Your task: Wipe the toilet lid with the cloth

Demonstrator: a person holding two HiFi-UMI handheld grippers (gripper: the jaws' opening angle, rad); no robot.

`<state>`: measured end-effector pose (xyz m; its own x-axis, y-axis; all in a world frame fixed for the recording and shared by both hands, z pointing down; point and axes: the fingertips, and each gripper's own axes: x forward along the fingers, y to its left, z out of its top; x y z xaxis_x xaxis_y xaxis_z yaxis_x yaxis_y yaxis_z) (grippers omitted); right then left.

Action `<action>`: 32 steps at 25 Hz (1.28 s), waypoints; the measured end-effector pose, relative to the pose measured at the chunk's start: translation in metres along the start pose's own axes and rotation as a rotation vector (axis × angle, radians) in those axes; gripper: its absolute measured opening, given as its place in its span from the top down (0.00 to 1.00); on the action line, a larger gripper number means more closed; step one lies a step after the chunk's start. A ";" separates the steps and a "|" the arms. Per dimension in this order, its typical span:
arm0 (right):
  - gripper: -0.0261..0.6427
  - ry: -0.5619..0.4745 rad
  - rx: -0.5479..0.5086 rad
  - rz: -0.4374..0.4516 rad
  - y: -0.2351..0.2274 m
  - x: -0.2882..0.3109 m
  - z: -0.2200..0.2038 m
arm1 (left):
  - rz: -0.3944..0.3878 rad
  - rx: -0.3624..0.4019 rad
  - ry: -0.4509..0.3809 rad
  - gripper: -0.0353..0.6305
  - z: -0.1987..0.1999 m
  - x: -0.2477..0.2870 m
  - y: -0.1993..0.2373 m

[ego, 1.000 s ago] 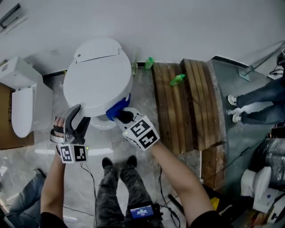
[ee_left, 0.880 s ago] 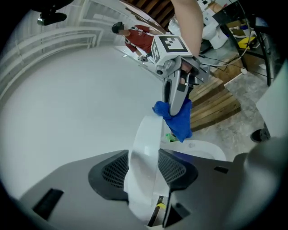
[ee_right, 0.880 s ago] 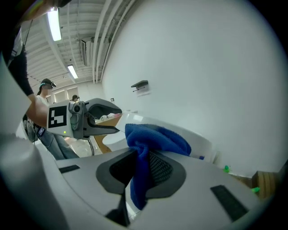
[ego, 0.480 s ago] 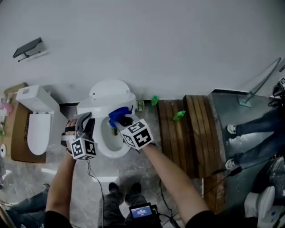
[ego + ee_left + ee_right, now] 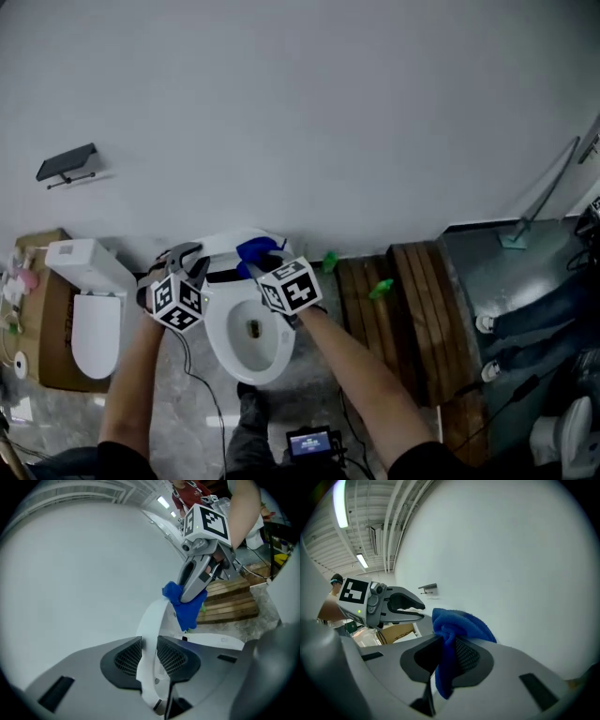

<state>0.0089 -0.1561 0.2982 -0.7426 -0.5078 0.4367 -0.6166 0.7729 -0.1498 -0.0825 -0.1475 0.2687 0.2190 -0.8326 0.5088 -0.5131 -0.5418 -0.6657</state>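
We judged the step in hand to be steadying the toilet lid so the cloth could work across its face. Doing it well meant keeping a firm hold on the rim, spreading the bunched cloth flat against the plastic, and stroking from top to bottom without dipping it into the bowl.

The left gripper had just been closing, and its jaws were clamped on the lid's thin white edge. The right gripper pinched the blue cloth, a wad right at the lid; we could not tell whether it touched. The lid stood nearly upright by the wall.

Both forearms reached forward side by side above the bowl, with the grippers tipped slightly downward.
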 end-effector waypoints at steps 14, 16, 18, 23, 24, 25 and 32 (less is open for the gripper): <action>0.88 -0.017 0.079 -0.142 -0.086 0.094 0.111 | 0.040 0.048 -0.142 0.79 -0.012 0.087 0.138; 0.88 -0.014 0.086 -0.154 -0.096 0.104 0.118 | 0.042 0.034 -0.134 0.79 -0.023 0.095 0.147; 0.88 -0.015 0.094 -0.157 -0.107 0.116 0.126 | 0.032 0.026 -0.098 0.79 -0.039 0.108 0.153; 0.88 -0.005 0.069 -0.161 -0.129 0.136 0.146 | -0.004 -0.014 0.001 0.80 -0.067 0.143 0.172; 0.88 -0.001 0.057 -0.154 -0.131 0.141 0.149 | -0.011 -0.039 0.013 0.80 -0.071 0.148 0.176; 0.88 0.004 0.044 -0.145 -0.134 0.146 0.150 | -0.014 -0.060 0.024 0.81 -0.073 0.153 0.180; 0.88 0.016 -0.051 -0.086 -0.153 0.175 0.159 | -0.013 -0.138 0.131 0.83 -0.079 0.183 0.203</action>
<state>-0.0687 -0.4237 0.2565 -0.6828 -0.5676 0.4600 -0.6636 0.7452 -0.0656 -0.2118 -0.4006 0.2701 0.1204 -0.7987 0.5895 -0.6220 -0.5235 -0.5822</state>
